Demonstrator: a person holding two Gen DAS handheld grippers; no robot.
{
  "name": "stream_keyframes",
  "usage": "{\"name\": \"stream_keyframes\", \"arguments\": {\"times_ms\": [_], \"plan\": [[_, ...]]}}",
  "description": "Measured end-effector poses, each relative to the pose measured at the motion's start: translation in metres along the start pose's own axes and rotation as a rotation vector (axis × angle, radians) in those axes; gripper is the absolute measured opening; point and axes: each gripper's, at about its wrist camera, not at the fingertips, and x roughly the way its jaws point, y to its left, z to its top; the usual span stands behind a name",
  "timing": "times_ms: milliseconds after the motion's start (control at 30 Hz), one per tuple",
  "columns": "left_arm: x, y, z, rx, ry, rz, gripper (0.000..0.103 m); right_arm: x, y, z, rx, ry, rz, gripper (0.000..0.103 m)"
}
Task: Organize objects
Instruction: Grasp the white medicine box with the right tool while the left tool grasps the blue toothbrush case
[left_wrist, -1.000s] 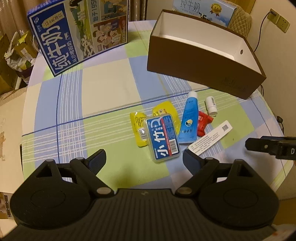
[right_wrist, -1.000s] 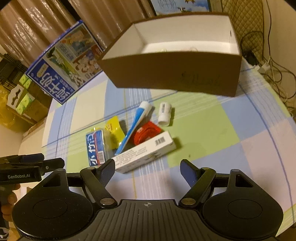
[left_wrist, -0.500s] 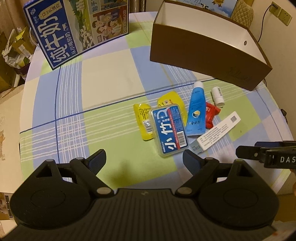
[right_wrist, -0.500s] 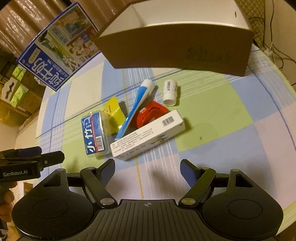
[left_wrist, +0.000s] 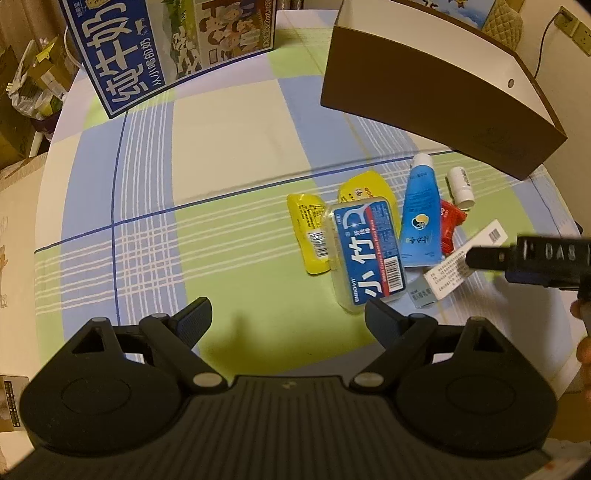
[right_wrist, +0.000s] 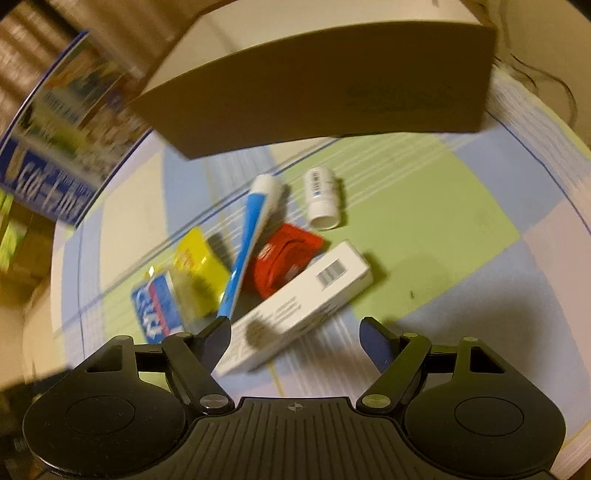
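White carton (right_wrist: 295, 306) lies flat on checked worktop (left_wrist: 240, 147), near end between my right claw (right_wrist: 295, 332) fingers, no contact visible; claw spread wide, empty. At carton's 11 o'clock: red packet (right_wrist: 282, 258), blue tube (right_wrist: 251, 229), yellow sachets (right_wrist: 199, 269), blue floss case (left_wrist: 365, 254). White bottle (right_wrist: 320, 199) on its side at 12. Brown box (left_wrist: 436, 99) beyond, open top. My left claw (left_wrist: 288, 317) spread wide, empty, hovering over worktop at case's 7 o'clock. Milk carton (left_wrist: 166, 48) far at 10.
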Motion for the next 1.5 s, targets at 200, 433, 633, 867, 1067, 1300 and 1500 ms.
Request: {"name": "stream_keyframes", "arguments": {"times_ms": [200,433,633,867,1067,1300,1500], "plan": [[0.006,0.004,0.001,-0.013,0.004,0.002,0.088,0.011,-0.007,0.012,0.093,-0.002,0.015,0.074],[0.011,0.004,0.002,-0.013,0.012,-0.009,0.088,0.027,-0.001,0.013,0.015,0.025,-0.029,0.067],[0.016,-0.002,0.002,-0.012,0.010,-0.029,0.088,0.022,-0.001,0.004,-0.168,0.020,-0.108,0.052],[0.025,-0.019,0.005,-0.005,-0.002,-0.070,0.088,0.009,-0.020,-0.001,-0.323,0.004,-0.168,0.039],[0.040,-0.044,0.011,0.023,-0.040,-0.096,0.086,-0.001,-0.031,-0.006,-0.481,-0.040,-0.255,0.038],[0.060,-0.063,0.017,0.055,-0.073,-0.047,0.067,-0.014,-0.051,-0.005,-0.383,-0.058,-0.182,0.038],[0.062,-0.064,0.015,0.071,-0.080,-0.037,0.055,-0.027,-0.066,-0.001,-0.237,-0.050,-0.089,0.041]]}}
